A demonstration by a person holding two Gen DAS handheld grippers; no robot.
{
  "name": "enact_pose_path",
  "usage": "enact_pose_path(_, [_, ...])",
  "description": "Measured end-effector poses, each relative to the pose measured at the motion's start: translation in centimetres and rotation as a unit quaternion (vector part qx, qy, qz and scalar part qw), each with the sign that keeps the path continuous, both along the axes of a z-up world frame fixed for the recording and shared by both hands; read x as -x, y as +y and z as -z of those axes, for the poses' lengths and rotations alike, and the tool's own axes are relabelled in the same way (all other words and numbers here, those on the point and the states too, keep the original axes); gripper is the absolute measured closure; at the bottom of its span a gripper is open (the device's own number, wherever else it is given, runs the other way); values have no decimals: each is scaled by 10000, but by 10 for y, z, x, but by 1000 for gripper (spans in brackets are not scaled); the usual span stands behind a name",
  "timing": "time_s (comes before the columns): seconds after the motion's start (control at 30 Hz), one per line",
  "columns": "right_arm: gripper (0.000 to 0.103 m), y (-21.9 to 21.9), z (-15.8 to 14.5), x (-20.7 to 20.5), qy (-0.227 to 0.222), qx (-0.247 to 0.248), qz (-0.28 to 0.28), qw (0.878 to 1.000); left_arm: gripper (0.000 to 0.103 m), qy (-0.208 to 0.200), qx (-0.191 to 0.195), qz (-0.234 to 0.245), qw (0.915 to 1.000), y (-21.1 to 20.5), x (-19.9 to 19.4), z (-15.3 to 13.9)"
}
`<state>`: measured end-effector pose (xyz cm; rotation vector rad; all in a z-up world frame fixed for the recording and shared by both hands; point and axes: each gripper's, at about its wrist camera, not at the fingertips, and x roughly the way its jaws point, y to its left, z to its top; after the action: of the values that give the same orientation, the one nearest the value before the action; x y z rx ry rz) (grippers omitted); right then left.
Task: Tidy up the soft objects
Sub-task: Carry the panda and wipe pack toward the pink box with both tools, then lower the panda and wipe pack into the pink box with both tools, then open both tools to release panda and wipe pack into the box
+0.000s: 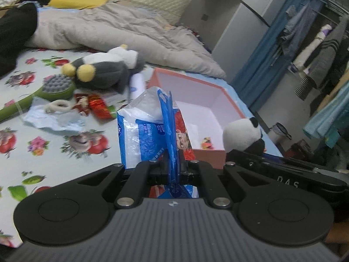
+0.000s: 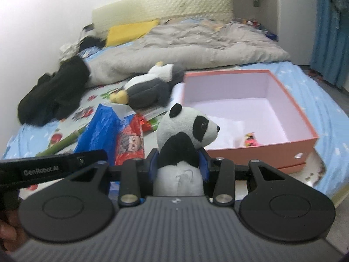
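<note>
My left gripper (image 1: 172, 170) is shut on the blue handle of a plastic tissue pack (image 1: 150, 128), which hangs lifted above the bed, left of the box. In the right wrist view the same tissue pack (image 2: 102, 131) shows at the left. My right gripper (image 2: 178, 166) is shut on a panda plush (image 2: 185, 131), pads pressing its black chest, head upright and facing right. The panda plush (image 1: 242, 135) also peeks in at the right of the left wrist view. An open salmon box (image 2: 305, 128) with a white inside lies just ahead. A penguin plush (image 1: 102, 67) lies on the sheet.
A green scrub brush (image 1: 54, 89), red wrappers (image 1: 98, 107) and a crumpled pale bag lie on the floral sheet. A grey quilt (image 2: 192, 45), a yellow pillow and black clothing (image 2: 52, 91) fill the far bed. A small colourful item (image 2: 249, 139) sits inside the box. Hanging clothes stand beyond the bed's right edge.
</note>
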<state>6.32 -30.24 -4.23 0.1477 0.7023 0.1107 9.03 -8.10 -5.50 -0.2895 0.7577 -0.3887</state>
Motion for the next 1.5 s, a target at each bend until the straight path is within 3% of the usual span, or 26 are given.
enact_pose_path(0.27, [61, -45, -3, -11, -74, -55, 540, 9985, 97, 4, -68, 361, 9993, -43, -34, -6])
enact_pose_path(0.57, [61, -88, 6, -54, 61, -129, 656, 9977, 97, 131, -114, 552, 9983, -96, -97, -2])
enact_pose_path(0.8, [61, -121, 25, -103, 239, -127, 732, 9969, 97, 446, -181, 664, 9966, -133, -161, 23])
enact_pose_path(1.0, [61, -141, 61, -146, 643, -133, 795, 9947, 97, 818, -231, 713, 9938, -149, -218, 57])
enact_pose_path(1.2, [60, -146, 96, -170, 1072, -143, 820, 9908, 97, 1114, -444, 914, 9886, -161, -248, 87])
enact_pose_path(1.4, [57, -150, 113, -179, 1337, -136, 960, 9863, 96, 1183, -544, 966, 9868, -166, -249, 101])
enact_pose_path(1.43, [50, -149, 114, -179, 1358, -128, 964, 9860, 89, 1224, -563, 955, 9863, -166, -249, 101])
enact_pose_path(1.5, [39, -149, 112, -177, 1345, -160, 977, 9860, 64, 1249, -593, 864, 9866, -163, -247, 101])
